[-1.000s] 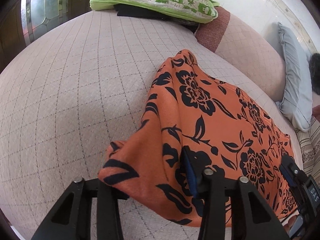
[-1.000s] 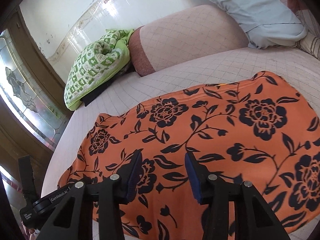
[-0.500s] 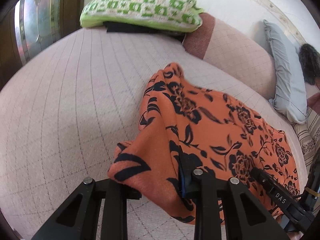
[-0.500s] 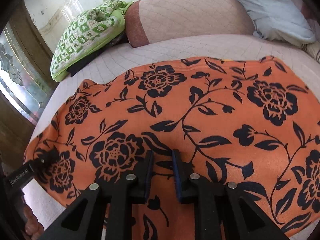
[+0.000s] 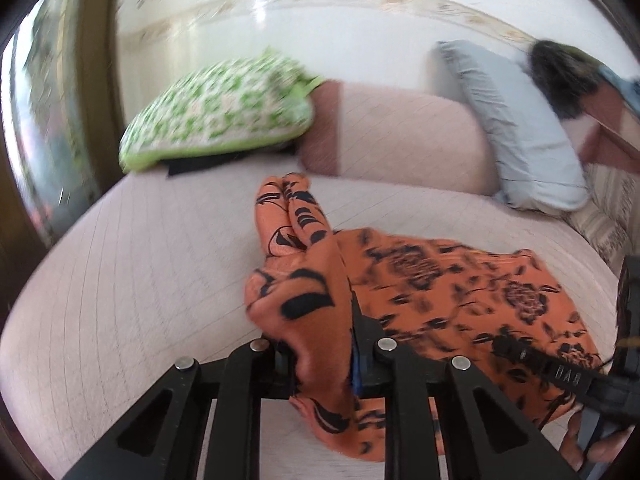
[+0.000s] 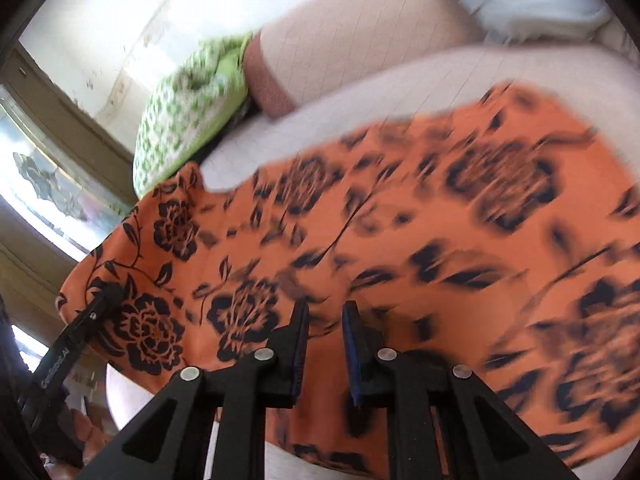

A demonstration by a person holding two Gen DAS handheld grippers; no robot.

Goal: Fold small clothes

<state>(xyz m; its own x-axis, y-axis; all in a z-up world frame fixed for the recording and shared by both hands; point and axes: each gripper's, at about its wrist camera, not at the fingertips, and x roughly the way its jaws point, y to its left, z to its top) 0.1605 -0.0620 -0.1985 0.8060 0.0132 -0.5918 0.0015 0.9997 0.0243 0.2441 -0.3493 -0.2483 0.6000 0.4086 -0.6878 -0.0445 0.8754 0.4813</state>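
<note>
On the bed (image 5: 132, 280), the left tongs (image 5: 324, 354) grip a bunched edge of the orange flowered cloth (image 5: 460, 292); the right tongs (image 6: 324, 320) pinch the cloth's near edge.

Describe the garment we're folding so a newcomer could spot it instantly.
Start at the wide pale quilted bed. Spread across it, in front of the bolster, lies the orange cloth, one edge lifted in the left gripper. Its black flower print sets it apart from the green checked cushion and grey pillow.

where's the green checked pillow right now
In the left wrist view the green checked pillow sits at the far left of the bed, against the pink bolster, beyond the orange cloth.
</note>
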